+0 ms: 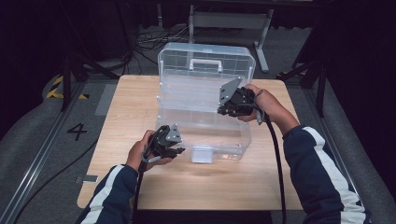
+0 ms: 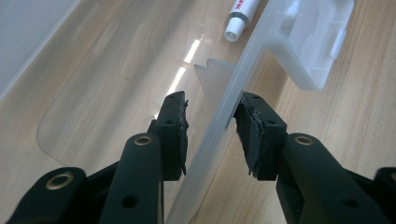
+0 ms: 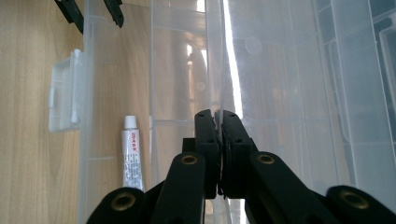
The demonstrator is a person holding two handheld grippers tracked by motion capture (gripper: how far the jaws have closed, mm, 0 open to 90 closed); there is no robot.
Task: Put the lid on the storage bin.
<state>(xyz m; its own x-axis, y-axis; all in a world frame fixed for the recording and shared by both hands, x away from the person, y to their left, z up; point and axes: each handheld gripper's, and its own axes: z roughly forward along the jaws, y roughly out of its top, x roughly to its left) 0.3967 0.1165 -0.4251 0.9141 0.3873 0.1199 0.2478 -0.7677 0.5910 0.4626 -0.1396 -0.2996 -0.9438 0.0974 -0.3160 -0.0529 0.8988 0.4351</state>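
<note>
A clear plastic storage box [image 1: 233, 140] stands on the wooden table [image 1: 135, 102], its lid [image 1: 205, 56] raised at the back. My left gripper [image 1: 180, 150] is at the box's front left. In the left gripper view its jaws [image 2: 213, 98] straddle the front wall [image 2: 219, 116]; the right pad touches it and a gap shows at the left pad. My right gripper [image 1: 221, 110] is over the box's right middle. It [image 3: 215, 113] is shut on the edge of a thin clear panel [image 3: 219, 56] inside the box. A white tube [image 3: 130, 154] with red print lies in the box.
The box's white latch [image 1: 202, 154] hangs at the middle of the front wall. Cables and a metal stand [image 1: 229, 18] are on the floor behind the table. Bare wood lies to the left of the box and along the near edge.
</note>
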